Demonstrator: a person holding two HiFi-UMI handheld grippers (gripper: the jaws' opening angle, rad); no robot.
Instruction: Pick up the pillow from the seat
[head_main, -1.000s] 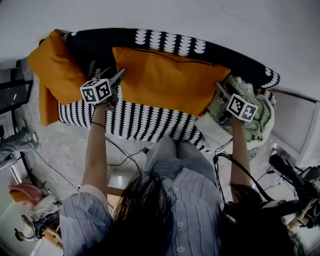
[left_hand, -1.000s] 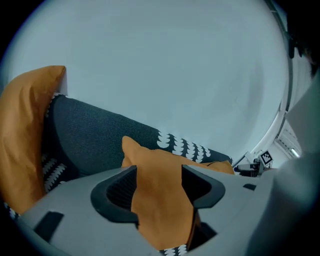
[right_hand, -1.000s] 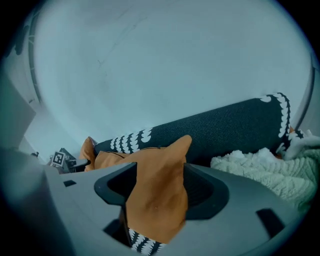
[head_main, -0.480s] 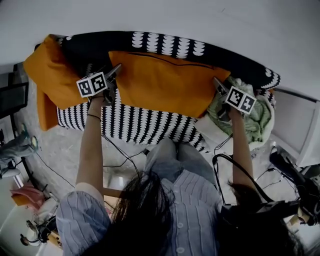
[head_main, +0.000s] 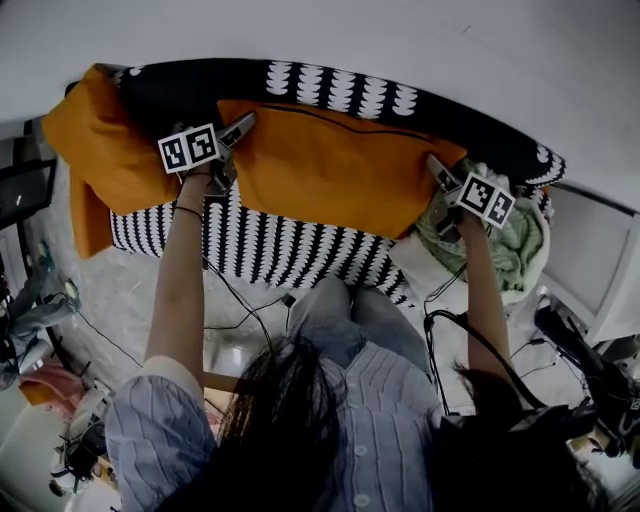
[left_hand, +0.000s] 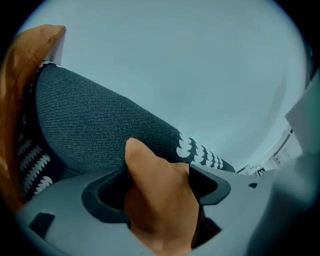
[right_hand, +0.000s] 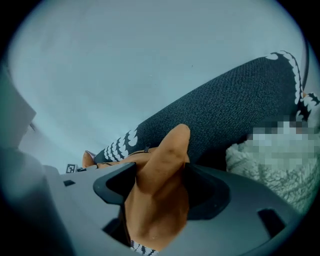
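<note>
A large orange pillow (head_main: 340, 170) leans on the dark backrest (head_main: 330, 85) of a black-and-white patterned sofa, its lower edge on the seat (head_main: 290, 250). My left gripper (head_main: 235, 150) is at the pillow's left corner and my right gripper (head_main: 443, 195) at its right corner. In the left gripper view the orange corner (left_hand: 155, 210) stands between the jaws of the left gripper (left_hand: 160, 185), which are opening and wide apart. In the right gripper view the other corner (right_hand: 160, 210) sits between the spread jaws of the right gripper (right_hand: 160, 185). Neither pair visibly presses the fabric.
A second orange pillow (head_main: 100, 150) hangs over the sofa's left arm. A green fleece blanket (head_main: 520, 250) is heaped at the right end. Cables (head_main: 250, 310) run over the floor before the sofa. A white cabinet (head_main: 600, 270) stands to the right.
Both grippers and the pillow have moved up and back toward the backrest. The left gripper has risen the most.
</note>
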